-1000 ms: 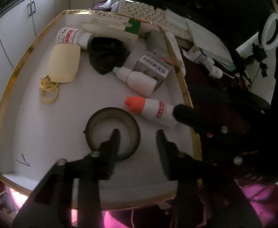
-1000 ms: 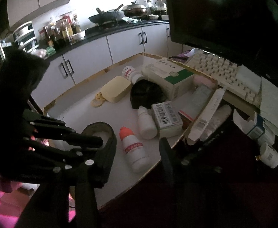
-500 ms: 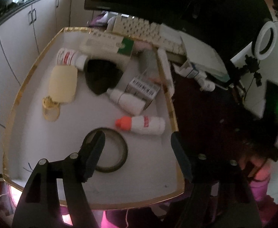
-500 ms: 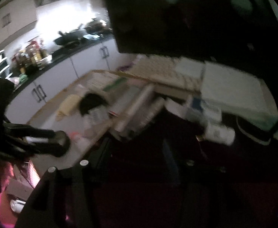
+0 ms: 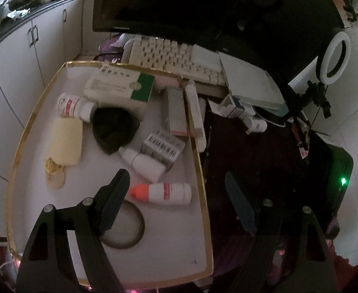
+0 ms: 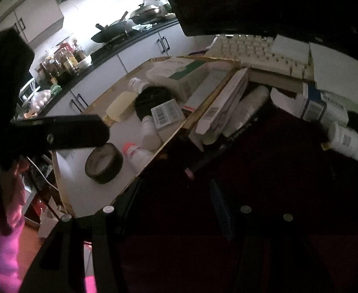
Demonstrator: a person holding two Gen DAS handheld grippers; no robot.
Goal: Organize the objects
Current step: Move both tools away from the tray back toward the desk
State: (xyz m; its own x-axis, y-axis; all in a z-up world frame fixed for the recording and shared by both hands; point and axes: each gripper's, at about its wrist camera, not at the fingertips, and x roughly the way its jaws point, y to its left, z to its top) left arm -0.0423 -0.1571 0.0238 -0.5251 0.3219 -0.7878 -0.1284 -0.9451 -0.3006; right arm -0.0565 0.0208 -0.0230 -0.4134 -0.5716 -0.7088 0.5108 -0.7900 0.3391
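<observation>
Tray: white gold-rimmed tray [image 5: 200, 171] collects the sorted items.
Tape: dark tape roll [image 5: 130, 229], tray's 6 o'clock, lying free.
Left gripper [image 5: 179, 195]: jaws just widened fully; empty above it, apparently released.
Right gripper [image 6: 174, 195]: half-open, empty, over dark tabletop.
Outstanding: white pill bottle [image 6: 347, 141], 3 o'clock, outside the tray.

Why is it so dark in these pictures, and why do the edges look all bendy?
Left wrist view: the room is dim, so the white tray looks grey and the desk beside it nearly black; the round lens bends the cupboards. Right wrist view: the kitchen wall glares bright white, so the desk goes almost black, and the claw barely shows.
</observation>
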